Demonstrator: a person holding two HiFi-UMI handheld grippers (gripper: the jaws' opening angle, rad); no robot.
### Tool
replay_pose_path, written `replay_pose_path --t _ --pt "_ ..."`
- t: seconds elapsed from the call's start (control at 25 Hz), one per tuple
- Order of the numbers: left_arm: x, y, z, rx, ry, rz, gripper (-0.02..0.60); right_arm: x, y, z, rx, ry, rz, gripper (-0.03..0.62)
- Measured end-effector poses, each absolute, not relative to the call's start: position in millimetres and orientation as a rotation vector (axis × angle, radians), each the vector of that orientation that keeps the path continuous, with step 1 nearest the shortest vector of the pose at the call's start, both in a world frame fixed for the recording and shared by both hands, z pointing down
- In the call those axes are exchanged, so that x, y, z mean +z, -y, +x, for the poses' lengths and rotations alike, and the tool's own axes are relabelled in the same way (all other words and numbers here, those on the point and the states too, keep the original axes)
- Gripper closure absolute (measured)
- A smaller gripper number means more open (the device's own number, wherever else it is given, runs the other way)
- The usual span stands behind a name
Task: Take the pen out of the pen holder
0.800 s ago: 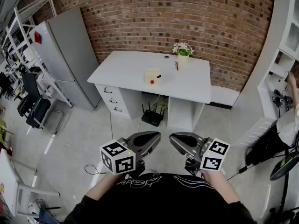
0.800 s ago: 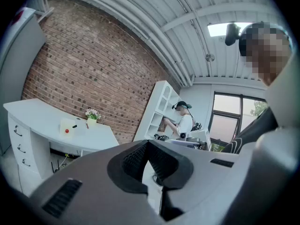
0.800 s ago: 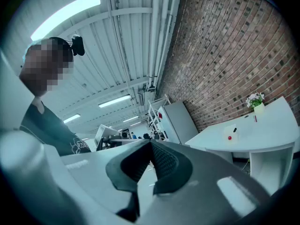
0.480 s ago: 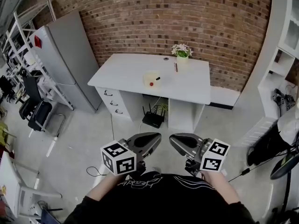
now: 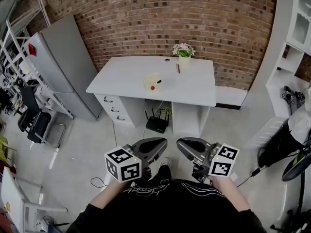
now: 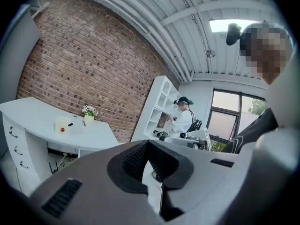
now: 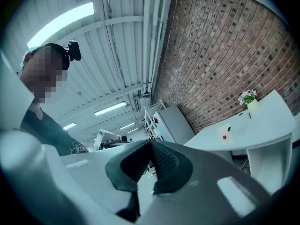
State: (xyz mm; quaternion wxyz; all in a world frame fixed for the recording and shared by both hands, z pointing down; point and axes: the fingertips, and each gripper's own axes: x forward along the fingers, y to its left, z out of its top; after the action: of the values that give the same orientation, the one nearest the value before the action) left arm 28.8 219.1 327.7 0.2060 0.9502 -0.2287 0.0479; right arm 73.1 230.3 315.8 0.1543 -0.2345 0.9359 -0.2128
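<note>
A cream box-shaped pen holder (image 5: 152, 82) with a red dot stands on the white desk (image 5: 194, 89) far ahead of me. A black pen (image 5: 159, 81) pokes out of its right side. The left gripper view also shows the holder (image 6: 62, 125), small, on the desk. It appears again in the right gripper view, the holder (image 7: 225, 134) tiny with the pen (image 7: 228, 129) above it. My left gripper (image 5: 164, 141) and right gripper (image 5: 179, 142) are held close to my body, well short of the desk. Both are shut with nothing between their pads.
A vase of flowers (image 5: 183, 52) and a red pen (image 5: 178, 68) lie at the desk's back edge by the brick wall. A router (image 5: 156, 123) sits under the desk. A grey cabinet (image 5: 63, 67) and chairs (image 5: 34, 120) stand left, white shelves (image 5: 291, 38) right. Cables cross the floor.
The desk has slid slightly left in the head view as the viewpoint moved. A shoe tip now shows between the grippers. Both grippers stay shut in the same place before my body.
</note>
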Motion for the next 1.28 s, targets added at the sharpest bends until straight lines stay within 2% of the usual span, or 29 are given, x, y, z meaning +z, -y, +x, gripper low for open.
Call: replay_pose_path --t 0.48,1.28 --pt "341 -155 28 0.098 0.578 2.624 0.578 330 -167 72 -0.658 -2.692 -0.749 0.591" --pt "382 55 -11 0.133 0.598 2.469 0.578 366 41 36 -0.876 -2.661 -0.764 0.591"
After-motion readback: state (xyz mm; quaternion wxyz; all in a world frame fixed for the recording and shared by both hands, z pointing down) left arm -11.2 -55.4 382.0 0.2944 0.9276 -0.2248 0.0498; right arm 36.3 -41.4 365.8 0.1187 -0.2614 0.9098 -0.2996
